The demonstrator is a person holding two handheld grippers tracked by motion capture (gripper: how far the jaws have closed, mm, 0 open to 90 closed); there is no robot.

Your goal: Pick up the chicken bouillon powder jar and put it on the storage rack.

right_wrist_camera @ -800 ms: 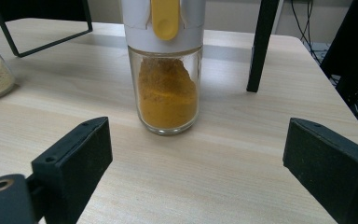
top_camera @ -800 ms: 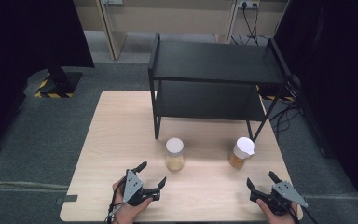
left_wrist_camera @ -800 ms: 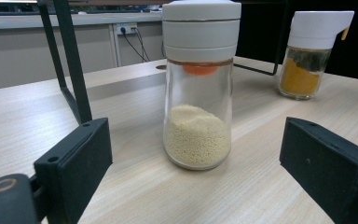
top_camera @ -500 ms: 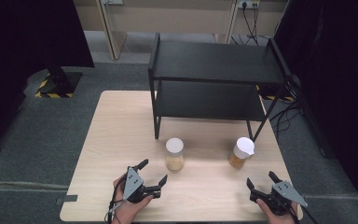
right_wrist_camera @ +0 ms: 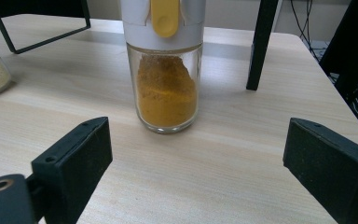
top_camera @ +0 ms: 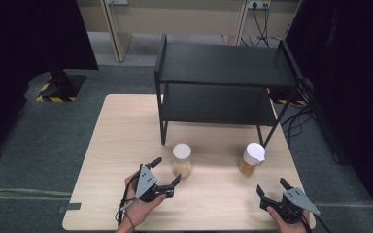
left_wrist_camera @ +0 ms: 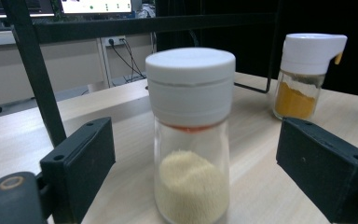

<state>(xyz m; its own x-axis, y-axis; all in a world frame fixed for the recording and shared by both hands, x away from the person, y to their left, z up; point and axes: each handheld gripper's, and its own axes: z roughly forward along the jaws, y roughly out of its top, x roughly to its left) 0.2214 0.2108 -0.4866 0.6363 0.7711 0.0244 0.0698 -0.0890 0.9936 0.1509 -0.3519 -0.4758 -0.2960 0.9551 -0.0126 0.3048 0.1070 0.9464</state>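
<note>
A glass jar of pale granules (top_camera: 181,160) with a white screw lid stands on the wooden table (top_camera: 121,131). My left gripper (top_camera: 167,170) is just in front and to the left of it, open. In the left gripper view the jar (left_wrist_camera: 191,140) stands close between the two black jaws of my left gripper (left_wrist_camera: 196,144), and neither jaw touches it. A second jar with orange powder (top_camera: 251,158) and a white pour cap stands to the right. My right gripper (top_camera: 271,186) is open a short way in front of it. In the right gripper view the orange jar (right_wrist_camera: 168,93) stands beyond my right gripper (right_wrist_camera: 196,140).
A black two-tier metal shelf (top_camera: 223,63) stands at the back of the table, its front legs (top_camera: 163,121) just behind the jars. The table's right edge (top_camera: 296,170) is near my right gripper. Grey carpet surrounds the table.
My left gripper has moved forward to the pale jar, so the jar now stands between its jaws. The right gripper has hardly moved.
</note>
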